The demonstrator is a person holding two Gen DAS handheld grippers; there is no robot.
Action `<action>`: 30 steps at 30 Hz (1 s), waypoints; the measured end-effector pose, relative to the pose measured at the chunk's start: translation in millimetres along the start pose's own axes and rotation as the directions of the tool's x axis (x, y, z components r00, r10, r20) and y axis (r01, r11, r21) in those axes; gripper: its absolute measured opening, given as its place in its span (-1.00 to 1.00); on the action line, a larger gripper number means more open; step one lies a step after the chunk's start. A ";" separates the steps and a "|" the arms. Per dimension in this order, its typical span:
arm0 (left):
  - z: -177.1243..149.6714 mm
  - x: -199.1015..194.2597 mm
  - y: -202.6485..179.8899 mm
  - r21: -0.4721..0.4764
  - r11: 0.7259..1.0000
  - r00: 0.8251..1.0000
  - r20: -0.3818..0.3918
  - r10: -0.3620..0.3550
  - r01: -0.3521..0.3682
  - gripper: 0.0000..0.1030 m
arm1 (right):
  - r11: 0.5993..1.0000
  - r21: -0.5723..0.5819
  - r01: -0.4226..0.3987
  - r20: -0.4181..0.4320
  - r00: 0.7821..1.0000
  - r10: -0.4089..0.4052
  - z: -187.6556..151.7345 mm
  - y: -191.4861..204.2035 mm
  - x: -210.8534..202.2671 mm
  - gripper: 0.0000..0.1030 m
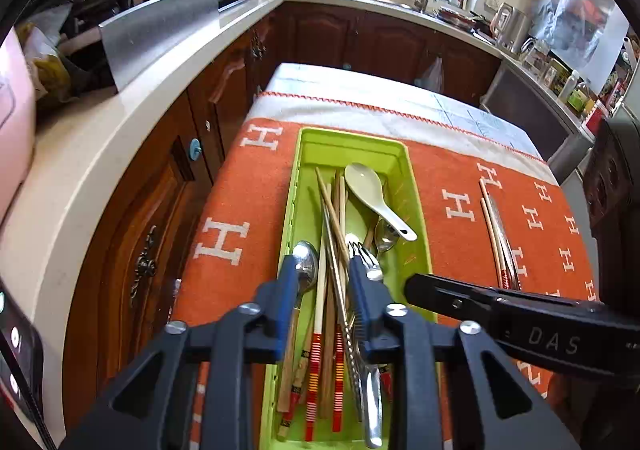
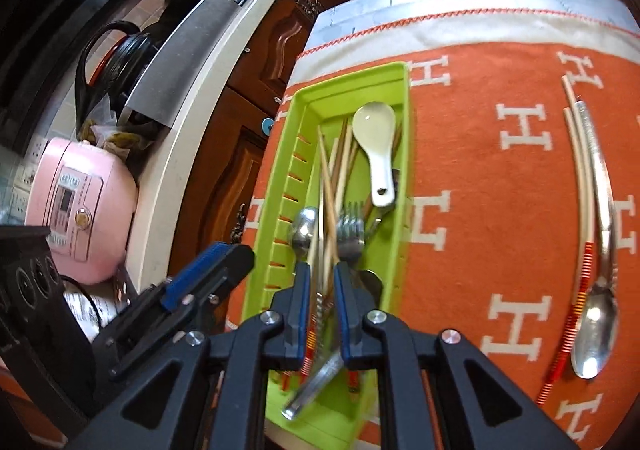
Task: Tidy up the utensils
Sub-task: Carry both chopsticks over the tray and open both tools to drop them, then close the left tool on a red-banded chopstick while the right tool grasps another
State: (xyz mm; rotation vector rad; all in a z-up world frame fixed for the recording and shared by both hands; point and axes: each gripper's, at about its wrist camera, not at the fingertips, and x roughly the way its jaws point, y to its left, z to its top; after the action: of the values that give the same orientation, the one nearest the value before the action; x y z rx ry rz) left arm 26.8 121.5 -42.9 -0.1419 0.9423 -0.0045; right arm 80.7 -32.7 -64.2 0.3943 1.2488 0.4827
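Observation:
A lime-green tray (image 1: 418,206) (image 2: 298,106) lies on the orange cloth. It holds several chopsticks (image 1: 332,218) (image 2: 326,186), a white ceramic spoon (image 1: 370,186) (image 2: 376,130), a metal spoon (image 1: 306,262) (image 2: 304,228) and a fork (image 1: 362,250) (image 2: 350,226). My left gripper (image 1: 326,270) hovers open over the tray's near half, with nothing between its fingers. My right gripper (image 2: 322,274) is partly open above the chopsticks, gripping nothing. A chopstick pair (image 2: 578,154) (image 1: 494,234) and a metal spoon (image 2: 596,314) lie on the cloth right of the tray.
The cloth-covered table (image 1: 360,90) stands in a kitchen with wooden cabinets (image 1: 160,210) and a white counter (image 1: 120,138) on the left. A pink rice cooker (image 2: 80,206) sits on the counter. The right gripper's body (image 1: 520,314) reaches in beside the tray.

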 end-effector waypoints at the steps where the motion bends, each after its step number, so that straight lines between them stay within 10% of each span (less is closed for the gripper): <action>1: -1.5 -3.4 -2.7 0.001 1.000 1.000 0.014 0.007 -0.007 -0.15 | 1.000 -0.010 0.010 0.010 1.000 -0.010 -2.6 -1.7 -3.9 -0.76; 15: -11.1 -26.2 -80.6 0.098 0.985 0.988 0.037 -0.147 0.143 0.24 | 0.982 -0.085 0.171 0.302 0.943 -0.138 -43.7 -59.9 -97.1 -0.77; 30: -35.3 17.6 -134.9 0.146 0.978 0.987 -0.075 -0.143 0.152 0.24 | 0.953 0.041 0.299 0.231 0.926 -0.300 -54.3 -130.4 -112.4 -0.77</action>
State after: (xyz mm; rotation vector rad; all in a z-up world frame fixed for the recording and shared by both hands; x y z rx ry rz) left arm 16.5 -17.4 -60.9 -0.0714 0.9899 -0.2184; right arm 18.6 -202.1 -58.7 0.2495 1.0558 0.1647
